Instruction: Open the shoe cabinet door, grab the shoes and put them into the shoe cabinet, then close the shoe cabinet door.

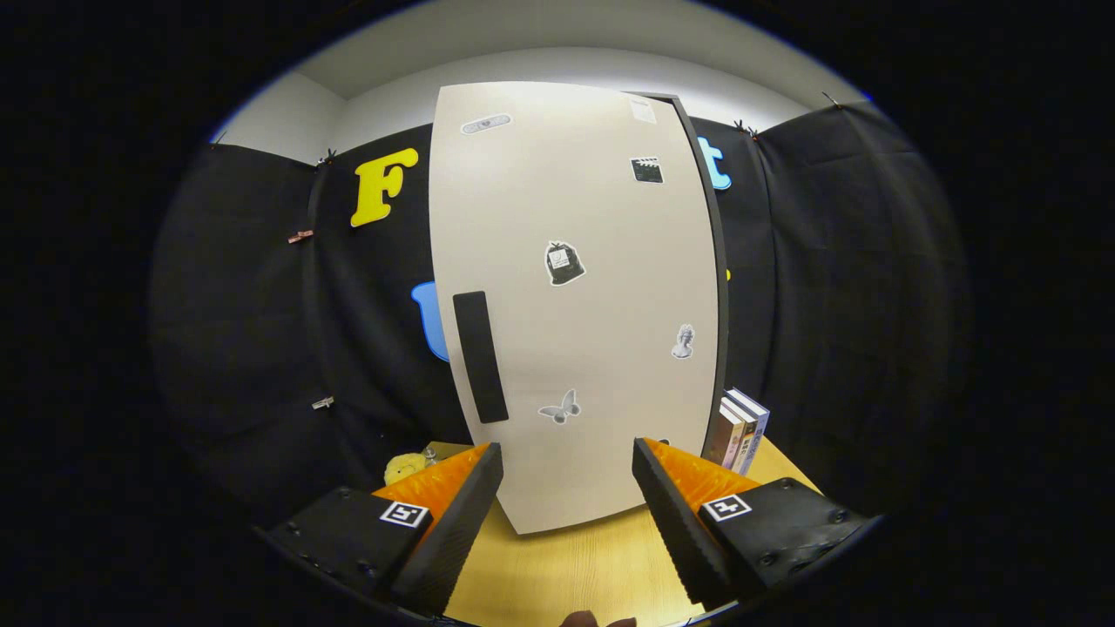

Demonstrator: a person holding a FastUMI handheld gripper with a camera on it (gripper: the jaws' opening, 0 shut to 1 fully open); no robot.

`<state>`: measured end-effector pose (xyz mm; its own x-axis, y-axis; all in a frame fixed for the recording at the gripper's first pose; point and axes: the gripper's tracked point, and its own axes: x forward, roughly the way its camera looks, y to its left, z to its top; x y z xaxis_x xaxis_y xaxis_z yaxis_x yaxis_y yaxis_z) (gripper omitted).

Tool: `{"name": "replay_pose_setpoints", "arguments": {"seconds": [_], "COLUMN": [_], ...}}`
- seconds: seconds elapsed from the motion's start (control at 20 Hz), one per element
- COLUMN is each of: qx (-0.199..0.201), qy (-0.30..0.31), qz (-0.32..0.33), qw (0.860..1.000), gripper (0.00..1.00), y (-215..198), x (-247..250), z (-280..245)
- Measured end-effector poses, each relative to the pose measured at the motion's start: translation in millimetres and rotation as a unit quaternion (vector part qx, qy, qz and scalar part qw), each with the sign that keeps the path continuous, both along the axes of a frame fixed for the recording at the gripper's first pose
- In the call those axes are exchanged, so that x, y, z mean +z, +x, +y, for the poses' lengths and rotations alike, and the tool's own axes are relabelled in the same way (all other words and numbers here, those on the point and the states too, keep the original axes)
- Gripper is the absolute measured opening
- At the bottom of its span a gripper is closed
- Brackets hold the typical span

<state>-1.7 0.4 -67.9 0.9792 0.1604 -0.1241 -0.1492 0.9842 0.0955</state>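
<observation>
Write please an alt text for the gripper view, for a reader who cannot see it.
A tall white shoe cabinet door, closed, with a dark vertical handle and small stickers, stands on a wooden table just ahead of the open gripper, whose jaws hold nothing. Some books stand beside the cabinet, a yellow soft toy at the other side.

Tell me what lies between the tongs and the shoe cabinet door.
In the gripper view, nothing but a bare strip of wooden tabletop lies between the open tongs and the closed shoe cabinet door. Its black handle is just beyond one finger.
</observation>
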Motion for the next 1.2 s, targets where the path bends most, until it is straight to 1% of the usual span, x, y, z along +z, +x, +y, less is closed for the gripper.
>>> {"name": "replay_pose_setpoints", "arguments": {"seconds": [1.2], "qx": [-0.005], "qy": [0.001], "qz": [-0.001], "qw": [1.000], "gripper": [0.98], "y": [-6.8], "x": [3.8], "z": [-8.5]}}
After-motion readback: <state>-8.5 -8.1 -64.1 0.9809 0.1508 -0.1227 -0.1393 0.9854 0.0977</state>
